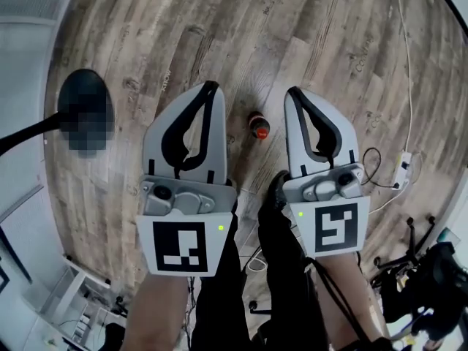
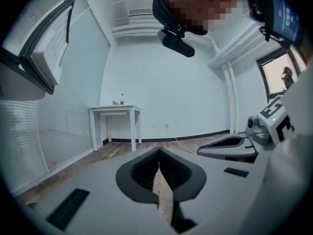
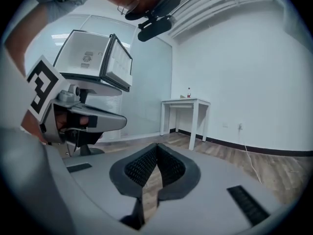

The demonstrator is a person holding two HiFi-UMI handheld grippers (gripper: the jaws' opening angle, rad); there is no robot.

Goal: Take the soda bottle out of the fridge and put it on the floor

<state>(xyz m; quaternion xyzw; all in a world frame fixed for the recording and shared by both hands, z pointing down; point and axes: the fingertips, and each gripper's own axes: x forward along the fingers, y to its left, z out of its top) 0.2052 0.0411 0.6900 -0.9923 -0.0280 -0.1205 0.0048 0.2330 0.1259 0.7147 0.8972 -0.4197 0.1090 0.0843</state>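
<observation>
The soda bottle (image 1: 257, 125), dark with a red cap, stands upright on the wooden floor, seen from above between my two grippers and well below them. My left gripper (image 1: 210, 85) is shut with nothing in it; in its own view the left gripper (image 2: 159, 150) has its pads meeting. My right gripper (image 1: 293, 92) is shut and empty too, and the right gripper (image 3: 156, 146) shows closed pads in its own view. Both point roughly level across the room. The white fridge (image 3: 85, 58) stands high at the left with its door (image 3: 120, 62) open.
A white table (image 2: 115, 110) stands against the far wall with a small bottle on it. A black round stand base (image 1: 82, 97) lies on the floor at left. A cable and power strip (image 1: 402, 168) lie at right, a black chair (image 1: 428, 276) beyond. The person's dark-trousered legs are below.
</observation>
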